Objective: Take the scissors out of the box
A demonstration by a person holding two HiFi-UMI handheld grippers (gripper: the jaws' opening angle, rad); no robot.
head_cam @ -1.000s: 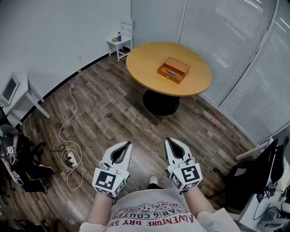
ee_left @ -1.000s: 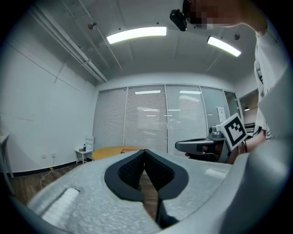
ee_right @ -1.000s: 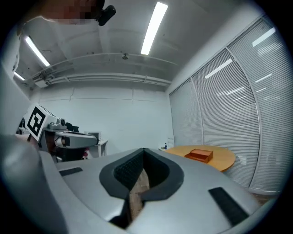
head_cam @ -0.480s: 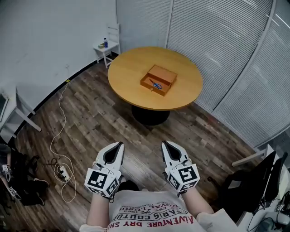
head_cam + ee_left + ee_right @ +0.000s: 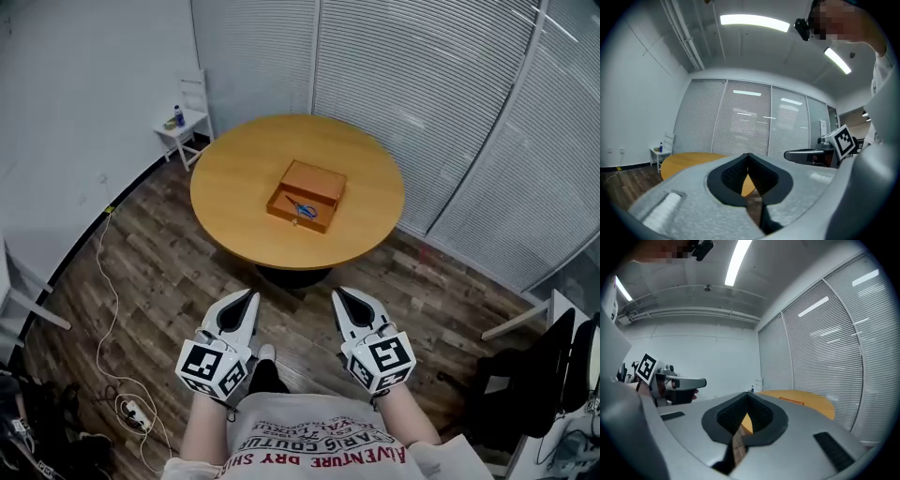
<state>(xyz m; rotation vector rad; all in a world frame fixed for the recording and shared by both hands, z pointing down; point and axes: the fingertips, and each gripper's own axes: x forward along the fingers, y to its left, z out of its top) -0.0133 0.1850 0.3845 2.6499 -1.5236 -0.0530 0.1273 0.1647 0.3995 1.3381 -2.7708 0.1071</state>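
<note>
An open orange wooden box (image 5: 306,196) sits in the middle of a round wooden table (image 5: 234,202). Blue-handled scissors (image 5: 301,209) lie inside its lower tray. My left gripper (image 5: 253,295) and right gripper (image 5: 337,293) are held side by side near my body, short of the table's near edge, both pointing level toward it. Both are shut with nothing between the jaws. In the left gripper view the tabletop (image 5: 686,161) shows ahead with the jaw tips (image 5: 748,154) touching. In the right gripper view the table (image 5: 806,404) and box (image 5: 791,401) show ahead to the right.
A small white side table (image 5: 183,127) with a bottle stands by the wall at the far left. A white cable (image 5: 103,281) runs over the wood floor to a power strip (image 5: 131,412). Blinds line the back and right. A dark chair (image 5: 548,375) stands at right.
I have walked toward the table: it and the box have come nearer and shifted left in the head view. Both grippers stay shut in front of my body.
</note>
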